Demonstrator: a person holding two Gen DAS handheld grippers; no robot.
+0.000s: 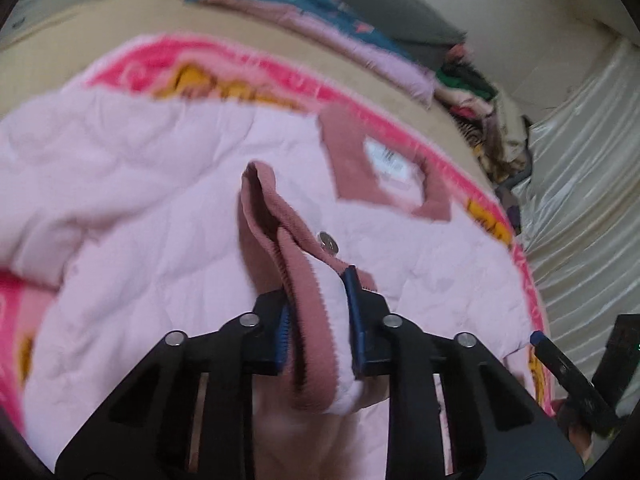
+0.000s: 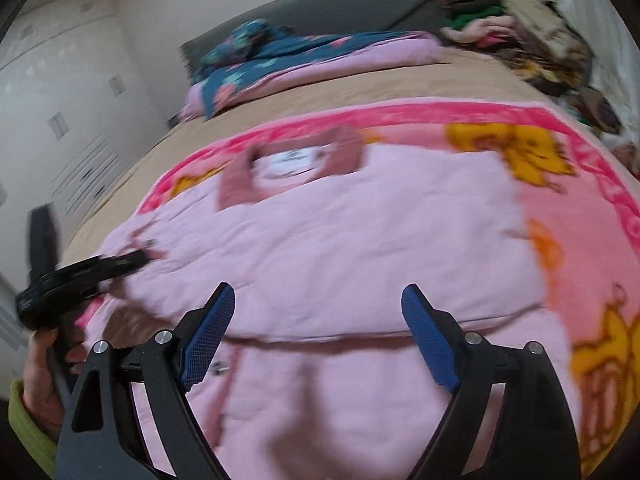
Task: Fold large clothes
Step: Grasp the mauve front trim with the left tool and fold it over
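1. A pale pink quilted jacket (image 2: 344,248) lies spread flat on a bright pink blanket (image 2: 568,216) with yellow figures, which covers a tan bed (image 2: 360,84).
2. The jacket's darker pink collar (image 2: 288,160), with a white label inside it, points toward the far end of the bed.
3. The left gripper (image 1: 320,320) is clamped on a dusty-pink ribbed cuff (image 1: 280,240) of the jacket, with the fabric bunched between its 2 blue pads (image 1: 356,312).
4. A silver snap button (image 1: 328,242) sits just beside the pinched cuff.
5. The right gripper (image 2: 318,336) hovers over the jacket with its jaws spread wide and nothing between them.
6. A heap of clothes (image 2: 516,28) sits at the bed's far corner.
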